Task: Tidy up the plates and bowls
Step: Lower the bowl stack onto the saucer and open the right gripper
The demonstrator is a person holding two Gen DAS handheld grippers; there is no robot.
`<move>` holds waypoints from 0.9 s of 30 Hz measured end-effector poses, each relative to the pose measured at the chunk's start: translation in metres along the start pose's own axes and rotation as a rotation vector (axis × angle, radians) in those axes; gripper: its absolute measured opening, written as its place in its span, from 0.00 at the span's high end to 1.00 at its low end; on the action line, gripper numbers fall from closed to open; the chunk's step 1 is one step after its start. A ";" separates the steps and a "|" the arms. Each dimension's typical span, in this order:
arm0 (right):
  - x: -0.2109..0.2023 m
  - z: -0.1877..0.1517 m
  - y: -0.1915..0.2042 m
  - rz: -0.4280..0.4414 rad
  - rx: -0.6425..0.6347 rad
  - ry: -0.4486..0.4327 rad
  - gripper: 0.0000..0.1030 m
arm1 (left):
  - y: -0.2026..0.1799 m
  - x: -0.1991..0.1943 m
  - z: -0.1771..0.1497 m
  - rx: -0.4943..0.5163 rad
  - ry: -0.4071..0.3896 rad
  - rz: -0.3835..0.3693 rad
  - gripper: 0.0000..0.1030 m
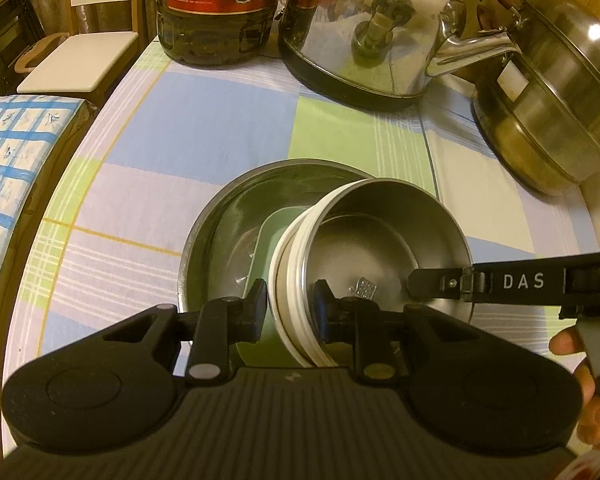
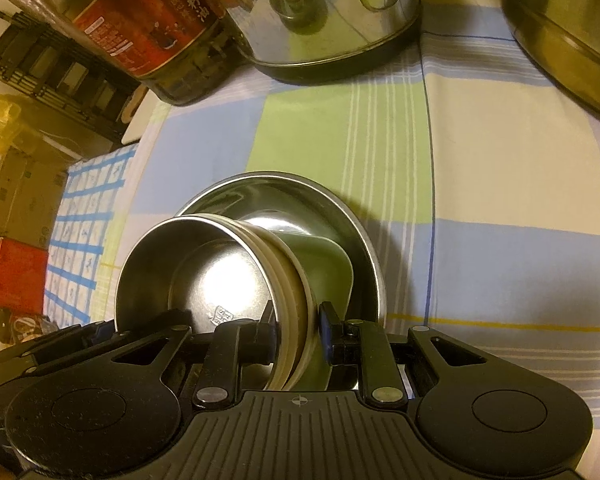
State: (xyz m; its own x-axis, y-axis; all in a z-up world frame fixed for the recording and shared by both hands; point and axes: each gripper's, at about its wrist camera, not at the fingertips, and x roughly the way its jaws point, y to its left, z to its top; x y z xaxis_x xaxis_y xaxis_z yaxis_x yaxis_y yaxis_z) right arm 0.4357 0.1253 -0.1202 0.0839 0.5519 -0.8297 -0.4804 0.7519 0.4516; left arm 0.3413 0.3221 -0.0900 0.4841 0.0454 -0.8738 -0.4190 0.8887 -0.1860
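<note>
Left wrist view
- Left gripper [image 1: 290, 312]: its two fingers pinch the near-left rim of the small steel bowl [image 1: 384, 256], one finger outside, one inside.
- Right gripper [image 1: 414, 282]: comes in from 3 o'clock. Its tip sits on the bowl's right rim, but I cannot tell from here if it pinches.
- Where the bowl is: right ahead at 12 o'clock, tipped up on edge, open side toward 2 o'clock.
- What is under it: a green dish [image 1: 260, 256] inside a big steel basin [image 1: 204, 240] on the checked cloth [image 1: 204, 120].

Right wrist view
- Right gripper [image 2: 298, 330]: fingers squeeze the bowl's near-right rim [image 2: 296, 280]; the bowl's open side faces 10 o'clock.
- Left gripper: a black part at 8 o'clock may be it. Not sure.
- Kettle [image 2: 324, 20]: far off at 12 o'clock.

What matters next
- Who is nearer: both are the same, each holds one side.
- My guess: the bowl must tip flat and sink into the green dish, so both hands should go down together.
</note>
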 end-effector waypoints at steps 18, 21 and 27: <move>-0.029 -0.002 0.010 0.018 -0.057 -0.141 0.80 | -0.003 -0.026 0.008 0.068 -0.097 0.014 0.87; -0.028 -0.001 0.011 0.025 -0.052 -0.138 0.88 | -0.006 -0.025 0.009 0.077 -0.093 -0.001 0.93; -0.028 0.004 0.007 0.027 0.021 -0.102 0.88 | -0.005 -0.023 0.013 0.073 -0.077 -0.007 0.93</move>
State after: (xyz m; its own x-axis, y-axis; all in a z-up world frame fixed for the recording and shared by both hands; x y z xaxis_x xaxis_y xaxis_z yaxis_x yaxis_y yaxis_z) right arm 0.4336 0.1162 -0.0929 0.1602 0.6052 -0.7798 -0.4657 0.7429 0.4809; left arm 0.3423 0.3227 -0.0632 0.5455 0.0718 -0.8350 -0.3600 0.9198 -0.1561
